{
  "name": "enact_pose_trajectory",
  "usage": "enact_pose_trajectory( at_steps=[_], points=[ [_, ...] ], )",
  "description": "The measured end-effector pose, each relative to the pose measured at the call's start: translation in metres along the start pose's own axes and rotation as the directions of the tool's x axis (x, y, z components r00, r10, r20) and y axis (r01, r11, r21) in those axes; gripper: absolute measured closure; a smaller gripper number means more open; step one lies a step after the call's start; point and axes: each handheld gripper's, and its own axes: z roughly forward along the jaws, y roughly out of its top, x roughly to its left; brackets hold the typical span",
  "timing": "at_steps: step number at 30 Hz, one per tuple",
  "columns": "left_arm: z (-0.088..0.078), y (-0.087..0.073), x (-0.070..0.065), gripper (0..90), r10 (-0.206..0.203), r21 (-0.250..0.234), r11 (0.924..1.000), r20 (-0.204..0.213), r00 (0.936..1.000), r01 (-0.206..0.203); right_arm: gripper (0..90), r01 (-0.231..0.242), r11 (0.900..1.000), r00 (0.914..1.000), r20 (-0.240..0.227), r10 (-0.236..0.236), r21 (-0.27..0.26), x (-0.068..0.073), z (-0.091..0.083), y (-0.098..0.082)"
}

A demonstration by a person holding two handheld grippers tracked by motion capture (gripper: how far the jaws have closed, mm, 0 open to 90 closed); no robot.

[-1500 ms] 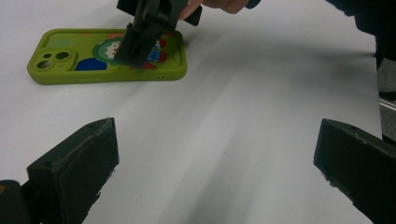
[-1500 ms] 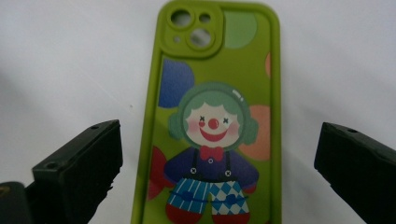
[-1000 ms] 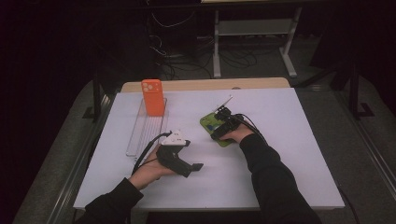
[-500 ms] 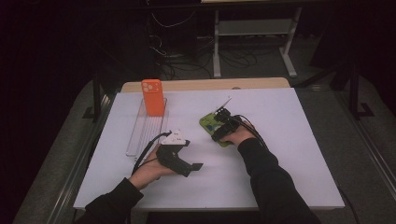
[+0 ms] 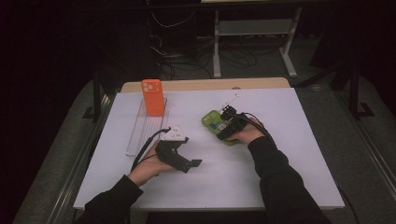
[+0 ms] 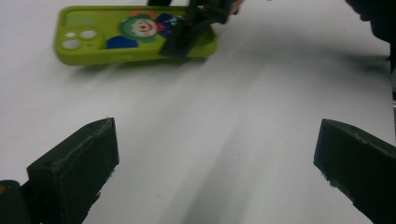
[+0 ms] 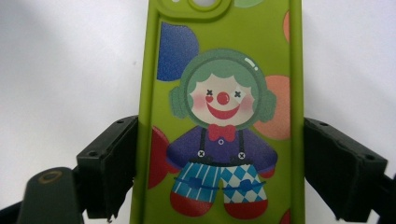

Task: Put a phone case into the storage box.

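A lime-green phone case [image 7: 224, 116] with a clown picture lies flat on the white table [image 5: 280, 168], right of centre [image 5: 212, 122]. My right gripper [image 7: 219, 172] straddles its lower end. Its jaws have just been closing with the case between them, and both pads now press the case's long edges. In the high view that gripper [image 5: 225, 122] sits over the case under a person's hand. My left gripper [image 5: 194, 163] rests low at the table's middle left, pointing toward the green case [image 6: 116, 35]. It [image 6: 215, 154] stands wide open with only bare table between the jaws.
An orange phone case [image 5: 152, 96] stands upright at the far end of a clear ribbed tray [image 5: 140, 133] on the table's left. A wooden strip [image 5: 205, 85] edges the table's far side. Beyond it are dark floor, cables and a metal stand.
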Motion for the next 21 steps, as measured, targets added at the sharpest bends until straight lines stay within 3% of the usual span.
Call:
enact_pose_trajectory(
  at_steps=[3,7,9,12,17,21],
  points=[
    [-0.003,0.007,0.002,0.0,-0.008,-0.001,1.0000,0.005,1.0000,0.008,15.1,0.041,0.999,0.9989,-0.023,-0.041,0.002,-0.002,-0.010,-0.007],
    [-0.005,0.017,0.007,0.0,0.033,0.016,0.9993,0.020,0.9992,-0.034,15.1,0.106,0.994,0.9929,-0.053,-0.106,-0.004,-0.004,-0.025,-0.017],
    [-0.005,0.021,0.009,0.0,0.051,0.036,0.9980,0.023,0.9984,-0.052,15.1,0.156,0.988,0.9853,-0.069,-0.156,-0.012,-0.004,-0.030,-0.022],
    [-0.004,0.027,0.011,0.0,0.083,0.046,0.9954,0.035,0.9959,-0.085,15.1,0.235,0.972,0.9673,-0.093,-0.236,-0.020,-0.001,-0.035,-0.029],
    [-0.001,0.035,0.010,0.0,0.149,0.054,0.9868,0.062,0.9868,-0.153,15.0,0.311,0.950,0.9376,-0.151,-0.313,-0.040,0.004,-0.042,-0.037],
    [0.001,0.040,0.010,0.0,0.174,0.050,0.9826,0.098,0.9799,-0.179,15.0,0.381,0.923,0.9023,-0.199,-0.382,-0.049,0.012,-0.046,-0.040]
  ],
)
